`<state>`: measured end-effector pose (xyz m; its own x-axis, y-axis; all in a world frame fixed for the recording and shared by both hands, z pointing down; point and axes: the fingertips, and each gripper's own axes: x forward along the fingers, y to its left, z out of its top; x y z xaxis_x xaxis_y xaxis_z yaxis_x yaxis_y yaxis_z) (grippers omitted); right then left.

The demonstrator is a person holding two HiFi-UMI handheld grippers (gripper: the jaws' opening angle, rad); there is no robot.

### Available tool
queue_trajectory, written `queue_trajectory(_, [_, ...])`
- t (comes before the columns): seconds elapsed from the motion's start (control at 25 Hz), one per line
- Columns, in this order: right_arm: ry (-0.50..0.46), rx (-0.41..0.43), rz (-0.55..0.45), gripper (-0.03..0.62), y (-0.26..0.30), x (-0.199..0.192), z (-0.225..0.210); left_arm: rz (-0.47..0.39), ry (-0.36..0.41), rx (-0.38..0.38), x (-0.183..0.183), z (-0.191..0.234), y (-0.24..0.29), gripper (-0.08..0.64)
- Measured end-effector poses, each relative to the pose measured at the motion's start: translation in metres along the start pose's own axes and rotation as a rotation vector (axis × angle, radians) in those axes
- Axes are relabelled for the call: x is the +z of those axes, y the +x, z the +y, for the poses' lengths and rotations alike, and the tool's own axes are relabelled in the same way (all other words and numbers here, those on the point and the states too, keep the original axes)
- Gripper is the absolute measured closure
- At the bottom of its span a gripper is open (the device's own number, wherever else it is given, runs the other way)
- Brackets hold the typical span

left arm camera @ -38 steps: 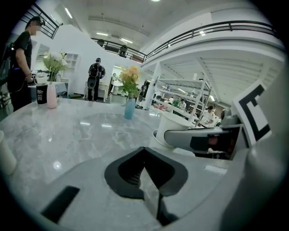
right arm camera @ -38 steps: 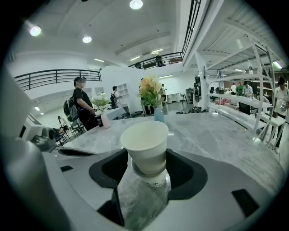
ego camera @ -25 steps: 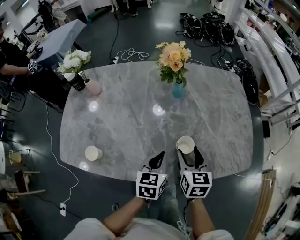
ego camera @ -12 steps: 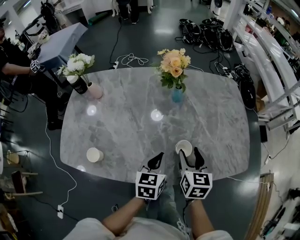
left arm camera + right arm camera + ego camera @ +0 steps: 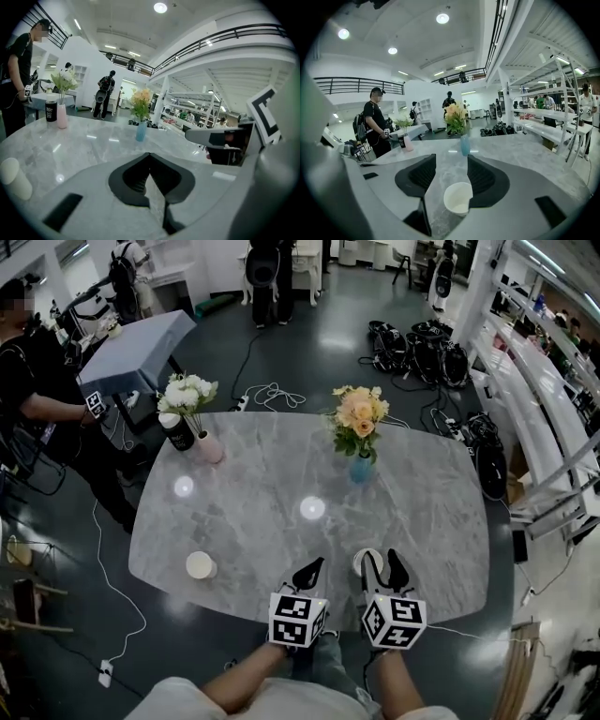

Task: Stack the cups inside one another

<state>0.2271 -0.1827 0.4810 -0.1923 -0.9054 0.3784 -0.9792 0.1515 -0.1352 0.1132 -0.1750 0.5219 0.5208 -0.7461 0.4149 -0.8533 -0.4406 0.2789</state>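
A white paper cup (image 5: 458,198) stands upright between the jaws of my right gripper (image 5: 451,159), far back near the base. It touches the right jaw, and grey table shows between it and the left jaw. These jaws are closing, and the pads do not press the cup. In the head view this cup (image 5: 367,560) peeks out beside the right gripper (image 5: 380,564) at the table's near edge. A second white cup (image 5: 200,565) stands at the near left, also seen as the cup (image 5: 14,177) in the left gripper view. My left gripper (image 5: 310,570) (image 5: 150,154) is shut and empty.
The grey marble table (image 5: 281,474) carries a blue vase of peach flowers (image 5: 360,468) in its middle back, and a pink vase (image 5: 210,449) with a dark can (image 5: 176,432) at its back left. A person (image 5: 37,381) stands by a side table at left. Bags and cables lie on the floor beyond.
Both grippers have risen and the head view has pulled back, so the table looks smaller. The cup between the right jaws now sits deeper between them. The left cup has not moved.
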Motion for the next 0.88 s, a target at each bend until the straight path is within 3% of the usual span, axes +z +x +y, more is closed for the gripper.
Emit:
queue_trajectory(0.48, [-0.033, 0.051, -0.072, 0.558, -0.008, 0.04, 0.025, -0.097, 0.04, 0.03, 0.044, 0.005, -0.026, 0.565])
queue_trajectory(0.88, [-0.05, 0.066, -0.062, 0.572, -0.007, 0.045, 0.032, -0.131, 0.05, 0.065, 0.057, 0.014, -0.036, 0.565])
